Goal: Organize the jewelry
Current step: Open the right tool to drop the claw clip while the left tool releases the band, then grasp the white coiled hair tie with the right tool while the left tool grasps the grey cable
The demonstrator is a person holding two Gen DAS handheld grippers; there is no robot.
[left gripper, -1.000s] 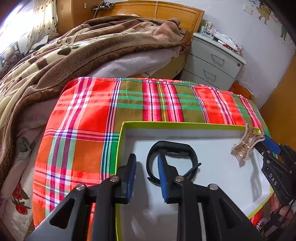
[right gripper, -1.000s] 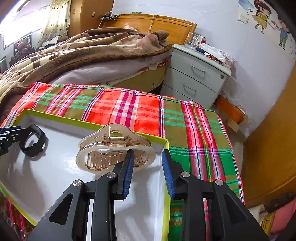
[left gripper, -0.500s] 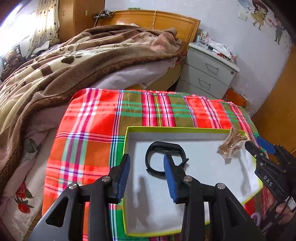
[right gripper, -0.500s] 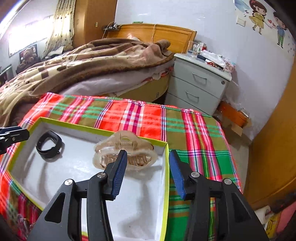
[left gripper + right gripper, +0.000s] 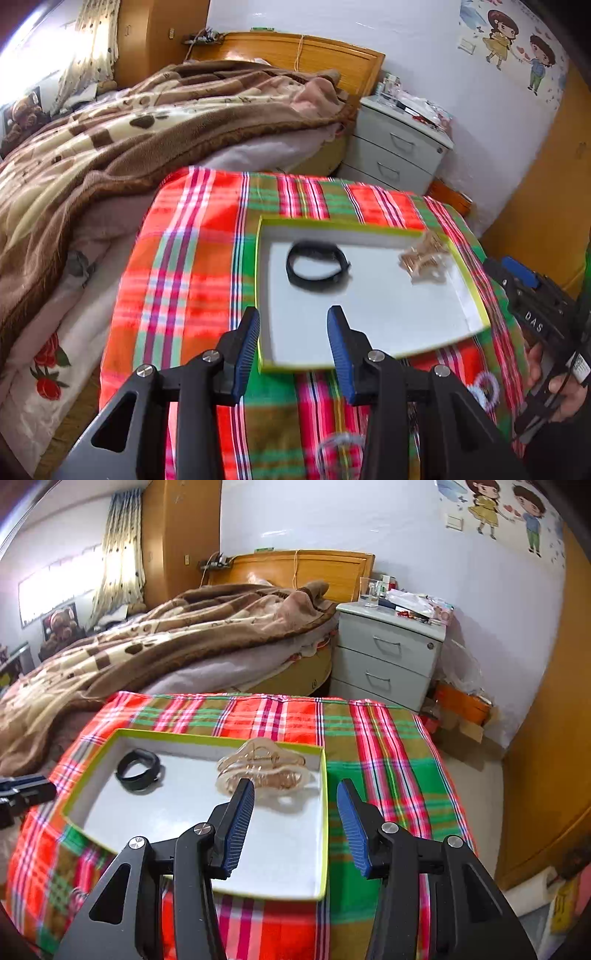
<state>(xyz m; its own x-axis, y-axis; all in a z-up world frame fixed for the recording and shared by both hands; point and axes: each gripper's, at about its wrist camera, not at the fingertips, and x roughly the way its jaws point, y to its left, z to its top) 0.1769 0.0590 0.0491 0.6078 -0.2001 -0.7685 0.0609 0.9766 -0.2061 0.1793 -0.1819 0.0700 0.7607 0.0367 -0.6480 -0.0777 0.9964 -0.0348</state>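
Note:
A white box with a green rim (image 5: 369, 227) (image 5: 324, 812) lies on the plaid-covered table. Inside it lie a black wristband (image 5: 317, 265) (image 5: 139, 770) on the left and a beige hair claw clip (image 5: 424, 260) (image 5: 264, 771) at the right. My left gripper (image 5: 293, 334) is open and empty, above the box's near edge. My right gripper (image 5: 295, 801) is open and empty, just short of the clip. The right gripper also shows at the right edge of the left wrist view (image 5: 517, 273).
Loose white bead bracelets (image 5: 485, 391) lie on the plaid cloth (image 5: 177, 266) near the front. A bed with a brown blanket (image 5: 155, 635) stands behind the table, and a grey nightstand (image 5: 388, 657) to its right. A wooden wardrobe (image 5: 546, 757) is on the far right.
Both grippers opened and pulled back and up from the box. The right one let go of the hair clip, which now lies in the box. The wristband stays put.

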